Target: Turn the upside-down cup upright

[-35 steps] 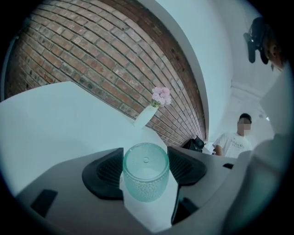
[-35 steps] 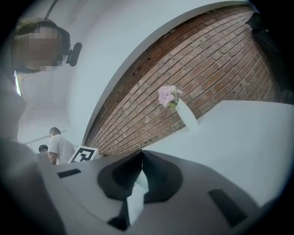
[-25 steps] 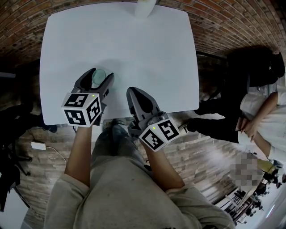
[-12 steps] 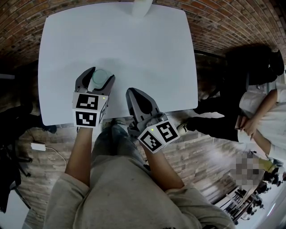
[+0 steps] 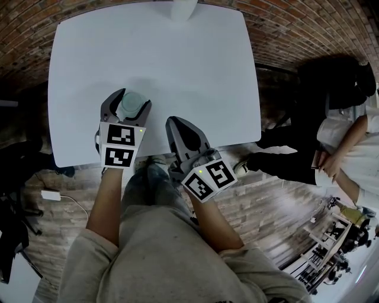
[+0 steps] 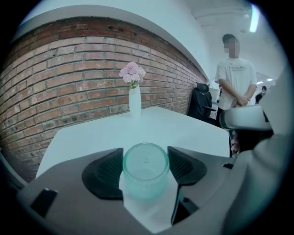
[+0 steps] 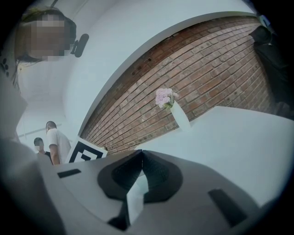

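Left tongs (image 5: 132, 99) rolled squarer, clamped on cup (image 6: 145, 176), right tongs (image 7: 141, 154) closed, empty

Pale green cup (image 6: 145, 176); white table (image 5: 177, 71); red-brick wall (image 6: 69, 69); flowers (image 6: 132, 71) seemingly pink.

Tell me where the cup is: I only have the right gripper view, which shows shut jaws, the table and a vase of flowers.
Observer: The cup is between the left gripper's pads, which touch it on both sides.
Operator: What does it look like?
Observer: Pale green translucent glass, standing vertical in the left gripper view; which end is up I cannot tell.
Operator: Where on the table is it?
Observer: Close to the table's edge nearest the person, on the left side, far from the vase at the far edge.
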